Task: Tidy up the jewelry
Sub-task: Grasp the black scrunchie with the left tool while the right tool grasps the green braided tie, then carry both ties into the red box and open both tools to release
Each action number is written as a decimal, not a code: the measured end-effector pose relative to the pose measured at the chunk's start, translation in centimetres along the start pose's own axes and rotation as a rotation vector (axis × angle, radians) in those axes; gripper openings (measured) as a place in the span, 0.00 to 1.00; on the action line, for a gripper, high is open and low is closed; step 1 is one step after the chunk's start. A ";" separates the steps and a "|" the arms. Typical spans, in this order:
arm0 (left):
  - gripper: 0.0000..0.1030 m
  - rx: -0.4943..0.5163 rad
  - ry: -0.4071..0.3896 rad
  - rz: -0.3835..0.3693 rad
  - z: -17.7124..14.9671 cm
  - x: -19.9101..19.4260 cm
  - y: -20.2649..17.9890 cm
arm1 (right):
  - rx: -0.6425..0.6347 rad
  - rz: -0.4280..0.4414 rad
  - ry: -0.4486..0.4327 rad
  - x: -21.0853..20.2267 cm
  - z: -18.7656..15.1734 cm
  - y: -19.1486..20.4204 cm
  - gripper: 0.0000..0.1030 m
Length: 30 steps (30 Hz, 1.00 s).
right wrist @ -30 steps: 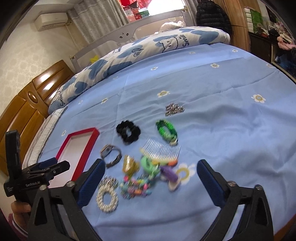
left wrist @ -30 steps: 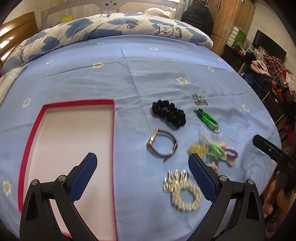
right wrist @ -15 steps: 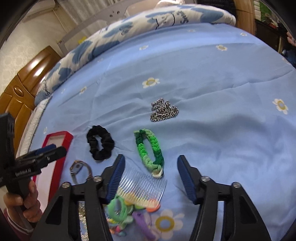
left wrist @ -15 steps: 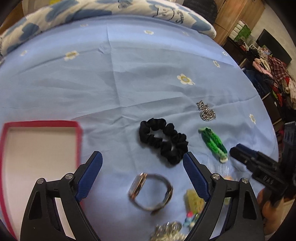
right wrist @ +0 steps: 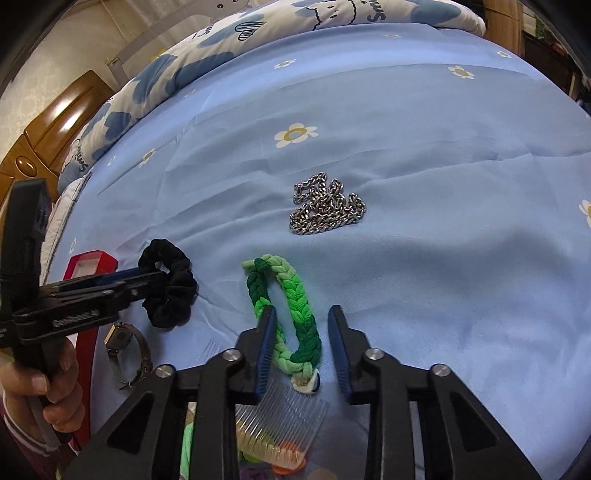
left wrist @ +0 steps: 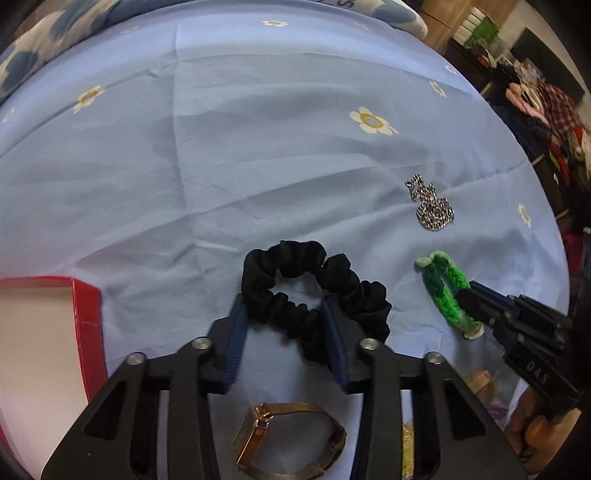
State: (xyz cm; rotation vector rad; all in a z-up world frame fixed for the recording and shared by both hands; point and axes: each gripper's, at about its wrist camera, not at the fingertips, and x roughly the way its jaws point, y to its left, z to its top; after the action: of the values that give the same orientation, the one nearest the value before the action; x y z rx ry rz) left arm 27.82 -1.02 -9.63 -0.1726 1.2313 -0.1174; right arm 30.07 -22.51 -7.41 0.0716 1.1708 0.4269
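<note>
Beside the red box, on the blue bedsheet, two pickups are being lined up at once. The left gripper is set low over the black scrunchie, jaws parted but narrow, one blue pad outside the near loop and the other pushed into the folds; nothing is clamped yet. The right gripper is placed the same way over the green braided bracelet, jaws partly open, the lighter strand between the pads and the darker strand just at the left pad.

To be done well, each grip should probably be closed on one thickness of band only, with the pads kept just off the sheet so that no cloth is pinched. Soft fabric is likely to compress, so a full squeeze is called for before any lift. The box lies left of the scrunchie, a short carry for that one; the bracelet lies on the scrunchie's far side from the box.

A gold watch is seen nearer the camera than the scrunchie, a clear comb just below the bracelet, and a silver chain farther up the sheet, apart from both. The sheet is creased and printed with daisies; a cloud-pattern duvet is heaped beyond, with a wooden headboard at the left.
</note>
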 end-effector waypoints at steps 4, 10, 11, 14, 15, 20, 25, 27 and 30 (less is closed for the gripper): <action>0.10 0.018 -0.020 -0.013 -0.2 -0.4 -0.4 | -0.012 0.002 0.001 0.1 0.0 0.2 0.11; 0.10 0.022 -0.084 -0.027 -1.0 -3.6 0.2 | 0.009 0.024 -0.037 -1.7 -0.1 0.3 0.10; 0.10 0.019 -0.097 -0.027 -1.2 -4.2 0.5 | 0.009 0.028 -0.045 -2.0 0.0 0.5 0.10; 0.10 -0.008 -0.128 -0.040 -1.9 -6.2 1.5 | 0.005 0.048 -0.064 -3.1 -0.1 1.4 0.10; 0.10 -0.018 -0.138 -0.041 -2.1 -6.9 2.0 | 0.004 0.060 -0.067 -3.3 -0.1 1.9 0.10; 0.10 -0.074 -0.194 -0.060 -4.0 -10.1 4.1 | -0.025 0.110 -0.089 -4.6 -0.3 5.1 0.10; 0.10 -0.125 -0.243 -0.055 -6.1 -13.0 6.7 | -0.071 0.165 -0.088 -4.7 -0.9 9.0 0.10; 0.10 -0.145 -0.254 -0.055 -6.6 -13.8 7.6 | -0.089 0.188 -0.080 -4.4 -1.2 10.6 0.10; 0.10 -0.171 -0.274 -0.039 -7.7 -15.0 9.2 | -0.106 0.225 -0.067 -3.8 -1.6 13.1 0.10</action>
State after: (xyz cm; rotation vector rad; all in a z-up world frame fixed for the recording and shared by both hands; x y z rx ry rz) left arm 15.55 10.22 -0.05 -0.3498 0.9645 -0.0210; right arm 23.59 -12.10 -1.12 0.1250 1.0765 0.6795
